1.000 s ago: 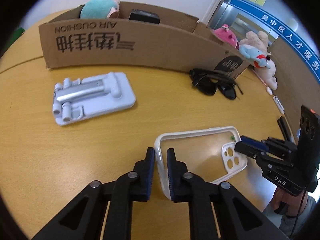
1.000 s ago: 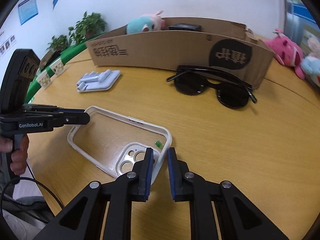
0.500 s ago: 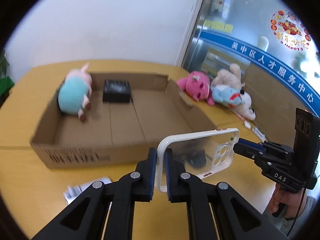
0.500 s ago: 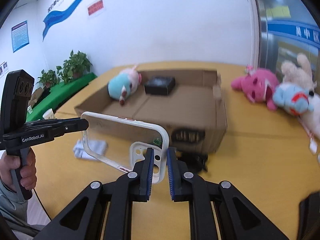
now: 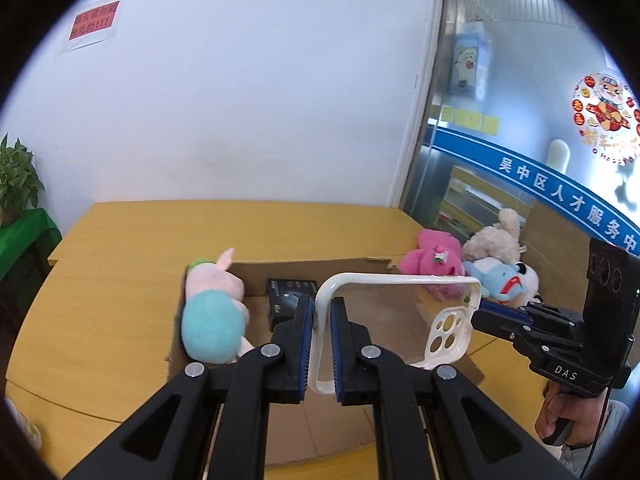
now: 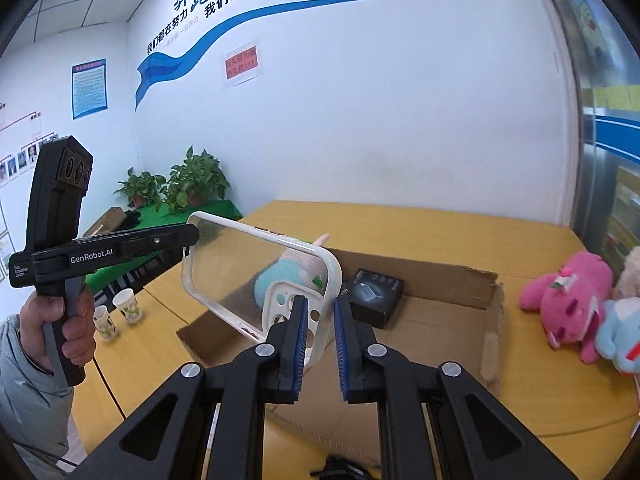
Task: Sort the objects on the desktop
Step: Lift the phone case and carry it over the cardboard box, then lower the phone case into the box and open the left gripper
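The clear phone case with a white rim is held in the air above the open cardboard box, carried by both tools at once. The left tongs pinch the plain short end of the case, its rim running between the blue pads. The right tongs pinch the end with the camera cutout, the rim caught between their pads.

In the box, a plush pig in pink and teal lies against the left wall, and a small black box lies near the back wall. The cardboard box sits on the wooden counter. To its right, outside it, a pink plush toy and a blue plush toy lie together on the counter. Two paper cups stand at the counter's far left edge, and potted plants stand on a green surface by the wall.
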`<control>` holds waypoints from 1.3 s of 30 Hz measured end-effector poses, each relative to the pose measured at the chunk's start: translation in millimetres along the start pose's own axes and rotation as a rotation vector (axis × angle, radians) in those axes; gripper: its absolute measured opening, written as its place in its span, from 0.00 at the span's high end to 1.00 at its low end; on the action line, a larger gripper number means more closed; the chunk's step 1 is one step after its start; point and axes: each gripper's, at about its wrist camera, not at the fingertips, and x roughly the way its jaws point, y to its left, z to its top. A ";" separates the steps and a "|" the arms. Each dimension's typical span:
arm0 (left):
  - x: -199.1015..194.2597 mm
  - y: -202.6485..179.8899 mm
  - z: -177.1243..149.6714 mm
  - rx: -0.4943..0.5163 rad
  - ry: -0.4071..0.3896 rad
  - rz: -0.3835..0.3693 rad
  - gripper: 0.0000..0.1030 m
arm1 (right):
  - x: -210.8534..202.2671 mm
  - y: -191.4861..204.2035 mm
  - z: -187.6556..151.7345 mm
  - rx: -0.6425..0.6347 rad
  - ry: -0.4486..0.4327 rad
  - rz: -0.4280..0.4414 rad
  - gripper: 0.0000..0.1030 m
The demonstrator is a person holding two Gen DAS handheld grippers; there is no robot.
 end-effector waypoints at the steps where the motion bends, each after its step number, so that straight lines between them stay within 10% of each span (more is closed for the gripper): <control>1: 5.4 6.0 1.4 -0.006 0.010 0.008 0.92 | 12.4 -2.5 4.3 0.006 0.011 0.014 0.88; 14: 83.0 91.1 -51.3 -0.097 0.291 0.139 0.93 | 174.1 -10.4 -41.5 0.159 0.336 0.136 0.88; 30: 153.7 103.8 -103.7 0.110 0.671 0.415 0.92 | 255.8 1.6 -95.5 0.320 0.681 0.131 0.82; 34: 149.6 103.6 -105.6 0.102 0.667 0.419 0.92 | 254.2 4.0 -97.9 0.330 0.671 0.126 0.74; 39: 109.8 91.4 -98.6 0.138 0.544 0.421 0.80 | 210.5 4.8 -75.1 0.286 0.519 0.087 0.31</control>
